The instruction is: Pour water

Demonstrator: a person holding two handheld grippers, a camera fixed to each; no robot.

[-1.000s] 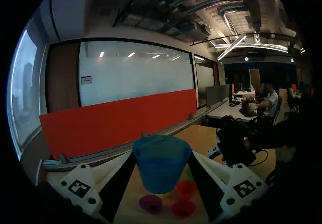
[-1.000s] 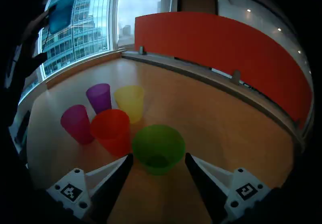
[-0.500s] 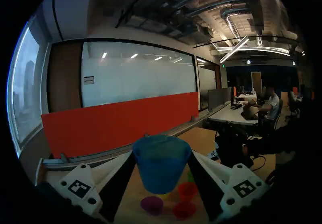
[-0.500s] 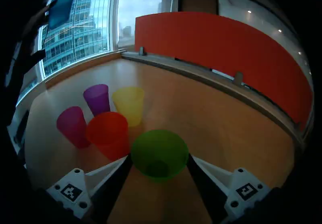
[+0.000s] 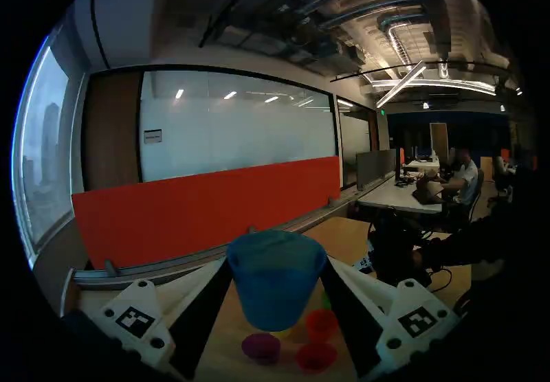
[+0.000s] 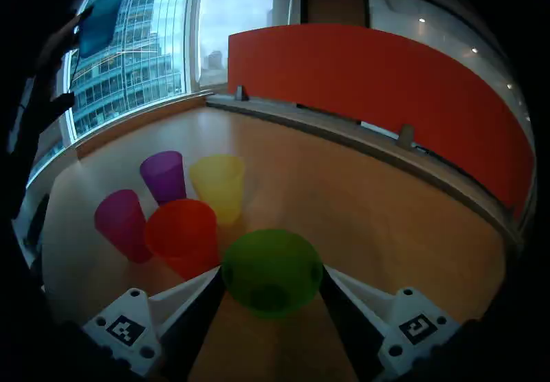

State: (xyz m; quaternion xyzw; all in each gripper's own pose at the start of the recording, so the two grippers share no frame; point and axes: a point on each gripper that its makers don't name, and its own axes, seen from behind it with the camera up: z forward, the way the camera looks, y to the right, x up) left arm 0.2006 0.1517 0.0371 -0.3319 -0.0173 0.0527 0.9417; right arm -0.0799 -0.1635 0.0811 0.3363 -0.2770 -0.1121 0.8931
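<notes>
My left gripper (image 5: 276,262) is shut on a blue cup (image 5: 275,286), held upright high above the wooden table (image 5: 344,234). From the right gripper view the same blue cup (image 6: 96,28) hangs at the upper left, in front of the window. The fingers of my right gripper (image 6: 271,272) press on both sides of a green cup (image 6: 271,282) low over the table (image 6: 385,217). The green cup's mouth faces the camera and its bottom shows bare. A sliver of the green cup (image 5: 324,299) shows below the blue one in the left gripper view.
Left of the green cup stand a red cup (image 6: 182,238), a magenta cup (image 6: 122,224), a purple cup (image 6: 163,176) and a yellow cup (image 6: 218,186), close together. An orange divider (image 6: 385,86) runs along the table's far edge. A seated person (image 5: 462,179) is far off.
The green cup has come closer between the right gripper's fingers and tipped slightly toward the camera, while the other cups slid a little left. The blue cup stays held high, almost unmoved.
</notes>
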